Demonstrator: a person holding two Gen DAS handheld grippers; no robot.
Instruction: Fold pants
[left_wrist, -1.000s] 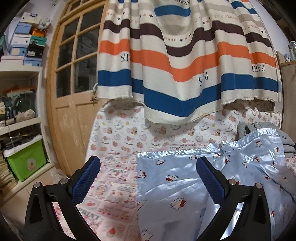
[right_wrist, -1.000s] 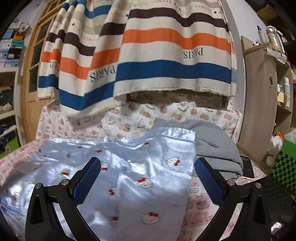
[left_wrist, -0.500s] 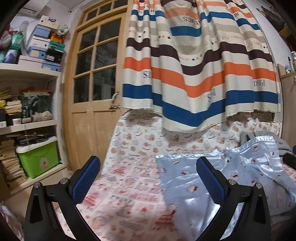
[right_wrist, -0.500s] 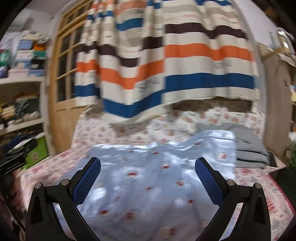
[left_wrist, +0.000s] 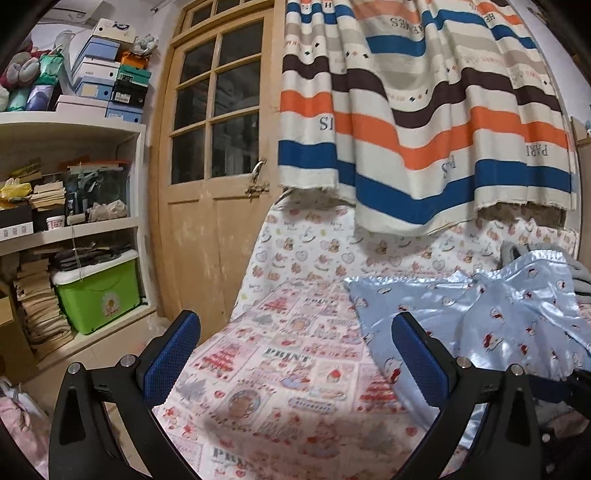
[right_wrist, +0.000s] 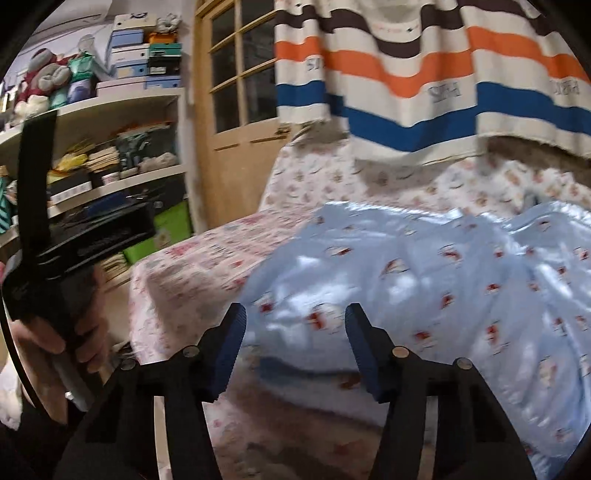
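Two tools sit nearest you, both holding nothing. Your left tool (left_wrist: 295, 354) has its blue-padded jaws spread wide over the printed bed sheet (left_wrist: 280, 369), and none of the garment lies between them. Your right tool (right_wrist: 295, 347) has its jaws partly spread, narrower than the left, and hovers over the near edge of the pants (right_wrist: 424, 280); the view is blurred, so you cannot tell whether a pad touches the cloth. At the left rim of the right wrist view your left hand (right_wrist: 55, 350) grips the black handle of the other tool.

Next come the pants (left_wrist: 480, 317) themselves: pale blue, shiny satin, dotted with small white cat faces with red bows. They lie spread on the bed, toward its right side, rumpled into soft ridges and bright highlights, with a straight hem edge running along the far side. Their near left corner lies just beside the right finger (left_wrist: 421, 358) of your left tool.

Behind the pants, at the right edge, rests a grey folded garment (left_wrist: 576, 266), partly covered by the blue satin. Farther back a striped curtain (left_wrist: 424, 129) in orange, blue, brown and cream hangs over the bed's back. To the left stand a wooden door (left_wrist: 218, 147) with glass panes and white shelves (left_wrist: 74, 125) stacked with boxes, with a green bin (left_wrist: 98, 299) on the low shelf.
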